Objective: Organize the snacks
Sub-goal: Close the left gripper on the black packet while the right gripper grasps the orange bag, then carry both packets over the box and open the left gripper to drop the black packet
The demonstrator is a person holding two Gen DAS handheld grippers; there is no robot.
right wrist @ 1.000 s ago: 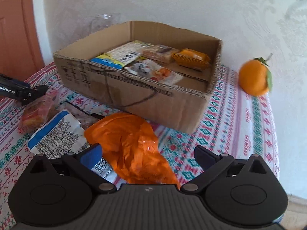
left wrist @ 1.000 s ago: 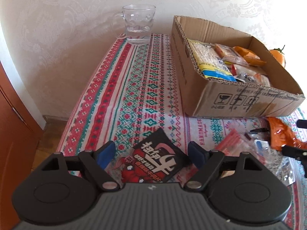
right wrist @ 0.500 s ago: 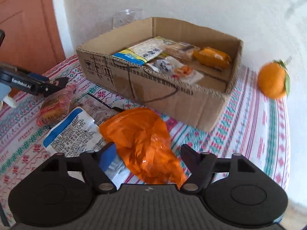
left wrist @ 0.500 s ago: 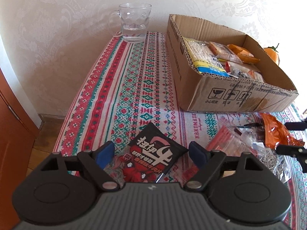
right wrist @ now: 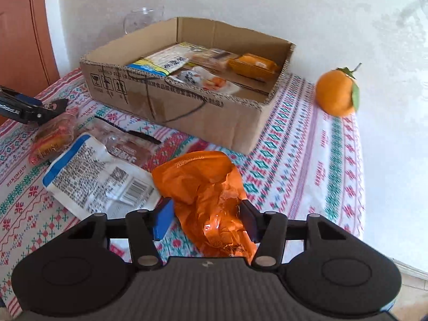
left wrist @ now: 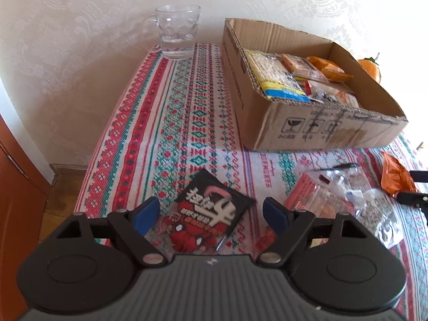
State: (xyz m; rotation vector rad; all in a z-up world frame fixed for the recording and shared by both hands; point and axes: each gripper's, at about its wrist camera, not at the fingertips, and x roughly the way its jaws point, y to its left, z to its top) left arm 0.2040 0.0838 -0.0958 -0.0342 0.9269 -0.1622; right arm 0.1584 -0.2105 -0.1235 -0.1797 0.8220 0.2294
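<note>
A cardboard box with several snack packets stands on the patterned tablecloth. My left gripper is open, its fingers either side of a black and red snack packet lying on the cloth. My right gripper has closed in on an orange foil packet, with both pads against its sides. The orange packet also shows in the left wrist view. A white and blue packet, a clear brown packet and a red packet lie left of the orange one.
A glass mug stands at the table's far left corner by the wall. An orange fruit sits right of the box near the table edge. A wooden door is at the left.
My right gripper's jaws have narrowed from wide open onto the orange packet. My left gripper has pulled back and risen slightly over the black packet, still open.
</note>
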